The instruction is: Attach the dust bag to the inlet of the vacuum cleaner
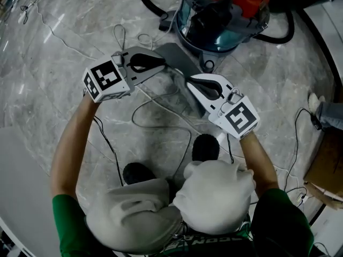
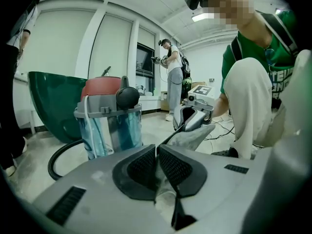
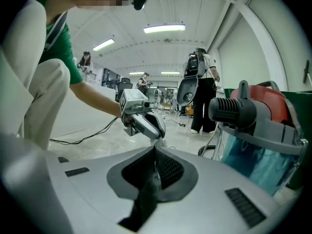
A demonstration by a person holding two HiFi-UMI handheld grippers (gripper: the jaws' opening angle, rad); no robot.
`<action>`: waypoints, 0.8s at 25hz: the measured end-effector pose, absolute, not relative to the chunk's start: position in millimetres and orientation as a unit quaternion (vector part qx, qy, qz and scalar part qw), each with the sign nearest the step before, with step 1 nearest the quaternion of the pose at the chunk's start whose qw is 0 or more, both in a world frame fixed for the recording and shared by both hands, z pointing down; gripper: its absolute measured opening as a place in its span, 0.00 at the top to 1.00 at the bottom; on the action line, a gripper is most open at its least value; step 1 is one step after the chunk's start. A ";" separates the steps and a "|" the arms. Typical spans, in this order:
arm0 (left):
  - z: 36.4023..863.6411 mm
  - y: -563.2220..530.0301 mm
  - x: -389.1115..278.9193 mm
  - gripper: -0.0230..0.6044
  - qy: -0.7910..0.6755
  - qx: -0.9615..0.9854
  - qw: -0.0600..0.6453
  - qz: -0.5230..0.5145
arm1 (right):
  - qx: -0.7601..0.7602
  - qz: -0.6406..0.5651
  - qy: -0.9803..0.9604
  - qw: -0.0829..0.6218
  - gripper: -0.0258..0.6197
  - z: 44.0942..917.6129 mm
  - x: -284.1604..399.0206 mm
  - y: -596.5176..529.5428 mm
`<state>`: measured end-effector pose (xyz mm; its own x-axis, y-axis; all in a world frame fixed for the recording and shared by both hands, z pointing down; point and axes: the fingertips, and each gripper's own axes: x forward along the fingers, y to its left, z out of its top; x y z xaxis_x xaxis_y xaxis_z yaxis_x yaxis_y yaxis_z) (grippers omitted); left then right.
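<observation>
Dust bag (image 2: pixel 195 138) spans left gripper (image 1: pixel 161 63), right gripper (image 1: pixel 190 80) (both clamped).

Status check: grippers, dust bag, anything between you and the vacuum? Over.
Left gripper and right gripper both shut on the dust bag. Bag held between them, short of the vacuum cleaner, not yet attached. Loose cables below it.

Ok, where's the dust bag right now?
In the head view the dust bag is mid-frame, pinched between the left gripper and the right gripper, just below the vacuum cleaner at the top edge.
</observation>
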<state>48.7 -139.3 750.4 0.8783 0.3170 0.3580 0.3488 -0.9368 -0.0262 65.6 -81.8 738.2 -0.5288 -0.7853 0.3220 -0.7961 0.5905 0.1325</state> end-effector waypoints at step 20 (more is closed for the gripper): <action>684.6 -141.6 58.8 0.95 -0.205 -0.951 0.114 -0.203 | 0.462 -0.001 -0.879 0.114 0.93 667.5 86.5 -100.1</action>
<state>58.8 -141.6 684.6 0.8335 0.3432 0.4330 0.4357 -0.8902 -0.1331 86.5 -100.1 667.5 -0.5468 -0.8130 0.2002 -0.8126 0.5729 0.1072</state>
